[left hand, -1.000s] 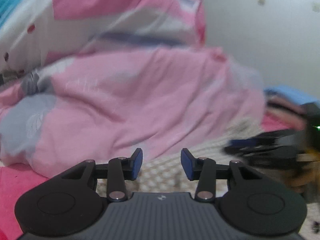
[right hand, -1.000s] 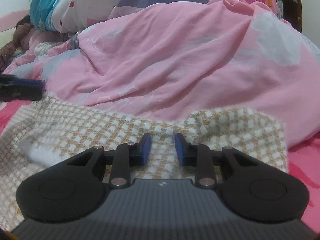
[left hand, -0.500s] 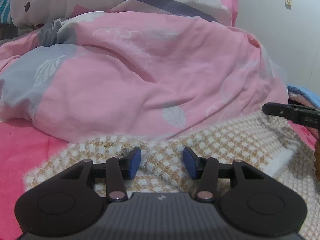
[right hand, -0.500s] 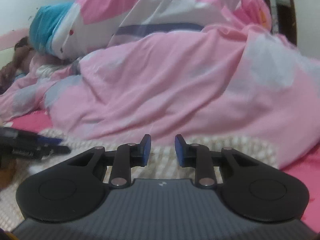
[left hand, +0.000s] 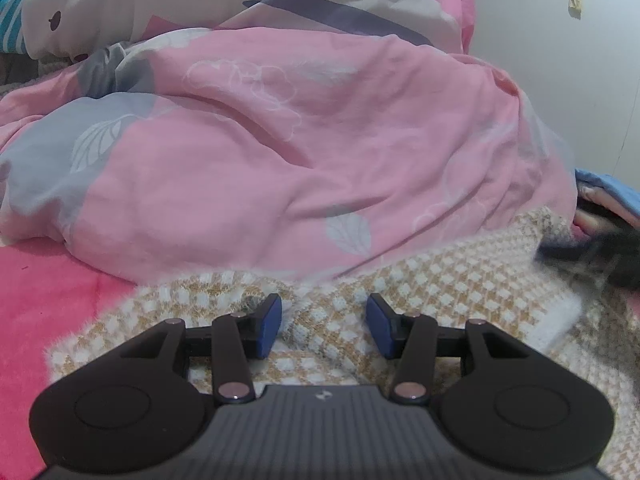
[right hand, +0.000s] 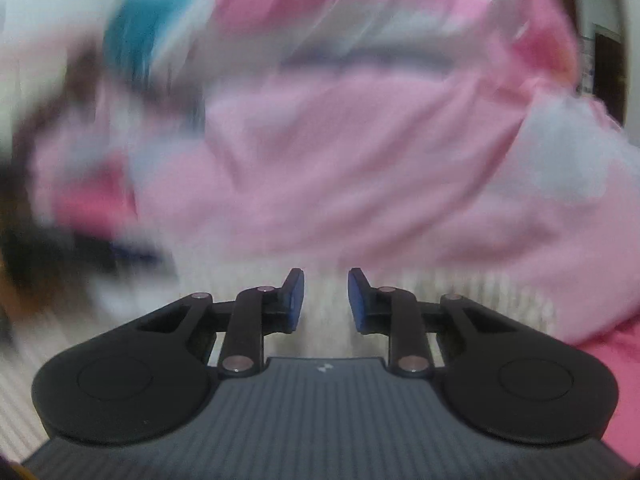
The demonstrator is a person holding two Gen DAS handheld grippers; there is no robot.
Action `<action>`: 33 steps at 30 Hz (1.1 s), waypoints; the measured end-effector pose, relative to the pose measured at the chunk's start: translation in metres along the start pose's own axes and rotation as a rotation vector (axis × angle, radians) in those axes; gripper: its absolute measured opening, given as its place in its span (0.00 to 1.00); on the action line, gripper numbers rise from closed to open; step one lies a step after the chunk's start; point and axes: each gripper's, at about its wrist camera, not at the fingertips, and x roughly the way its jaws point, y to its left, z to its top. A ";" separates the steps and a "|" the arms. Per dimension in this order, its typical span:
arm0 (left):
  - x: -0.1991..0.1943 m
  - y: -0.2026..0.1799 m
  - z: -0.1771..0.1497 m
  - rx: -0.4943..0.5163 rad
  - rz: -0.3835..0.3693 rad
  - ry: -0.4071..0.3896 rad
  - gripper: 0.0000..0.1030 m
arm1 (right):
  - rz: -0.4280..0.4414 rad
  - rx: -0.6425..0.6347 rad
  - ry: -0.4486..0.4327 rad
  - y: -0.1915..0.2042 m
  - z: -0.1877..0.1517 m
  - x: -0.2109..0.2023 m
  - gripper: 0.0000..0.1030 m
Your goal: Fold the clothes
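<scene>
- Left claw (left hand: 323, 326): dropped low onto tan-and-white checked knit garment (left hand: 440, 280), jaws just opened wider; empty, knit beneath/ahead.
- Right claw (right hand: 325, 300): open, narrow gap, nothing gripped; swung, view now blurred.
- Fold not yet begun; grab prob. next.

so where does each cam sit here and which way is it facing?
Left wrist: sits on the left tool, looks forward and slightly down along its open fingers at the tan-and-white checked knit and the pink duvet behind it; the right tool is a blur at the right edge.
Right wrist: sits on the right tool, faces the same pink duvet, heavily motion-blurred; its fingers are apart, a dark blur at left is probably the other tool.
Shared: the duvet, the knit garment, the teal-striped bedding.
</scene>
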 end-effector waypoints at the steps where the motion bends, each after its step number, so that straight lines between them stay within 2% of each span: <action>1: -0.001 -0.004 0.003 0.022 0.019 0.003 0.48 | -0.020 -0.037 0.026 0.001 -0.017 0.011 0.22; 3: -0.003 -0.012 0.008 0.066 0.057 0.009 0.49 | -0.009 0.013 0.016 -0.004 -0.015 0.010 0.22; 5: -0.019 -0.029 0.015 0.151 0.108 -0.047 0.47 | 0.000 0.059 0.007 -0.009 -0.014 0.008 0.22; 7: -0.038 -0.045 0.017 0.201 0.085 -0.111 0.50 | -0.018 0.034 0.005 -0.004 -0.016 0.009 0.22; 8: -0.044 -0.053 0.015 0.229 0.059 -0.117 0.50 | -0.018 0.035 0.006 -0.004 -0.017 0.009 0.22; 9: -0.047 -0.063 0.010 0.277 0.036 -0.104 0.50 | -0.015 0.042 0.007 -0.004 -0.017 0.010 0.22; 12: -0.036 -0.084 -0.022 0.449 0.065 -0.046 0.49 | -0.018 0.069 0.027 -0.004 -0.005 0.007 0.23; 13: -0.038 -0.086 -0.032 0.474 0.082 -0.085 0.49 | -0.012 0.077 0.012 -0.002 0.000 -0.001 0.23; 16: -0.036 -0.081 -0.033 0.439 0.069 -0.085 0.49 | 0.082 0.057 -0.079 0.019 0.018 -0.024 0.23; 18: -0.035 -0.077 -0.032 0.413 0.055 -0.081 0.49 | 0.129 0.008 -0.074 0.038 0.021 -0.022 0.22; 19: -0.034 -0.077 -0.032 0.410 0.052 -0.079 0.49 | 0.139 -0.027 -0.032 0.049 0.015 -0.012 0.22; 20: -0.033 -0.076 -0.032 0.409 0.050 -0.068 0.49 | 0.131 -0.058 0.019 0.056 0.006 0.001 0.22; 22: -0.032 -0.075 -0.033 0.404 0.046 -0.070 0.49 | 0.104 -0.091 -0.007 0.064 -0.015 0.005 0.23; 25: -0.032 -0.074 -0.033 0.392 0.039 -0.072 0.50 | 0.115 0.007 0.030 0.058 0.001 -0.002 0.24; 28: -0.033 -0.071 -0.034 0.376 0.028 -0.074 0.49 | 0.108 -0.056 -0.010 0.070 0.000 -0.015 0.23; 30: -0.032 -0.072 -0.035 0.376 0.022 -0.066 0.50 | 0.088 -0.087 0.035 0.072 -0.015 -0.008 0.22; 33: -0.033 -0.074 -0.035 0.383 0.031 -0.071 0.50 | 0.097 -0.032 0.024 0.063 -0.011 -0.018 0.22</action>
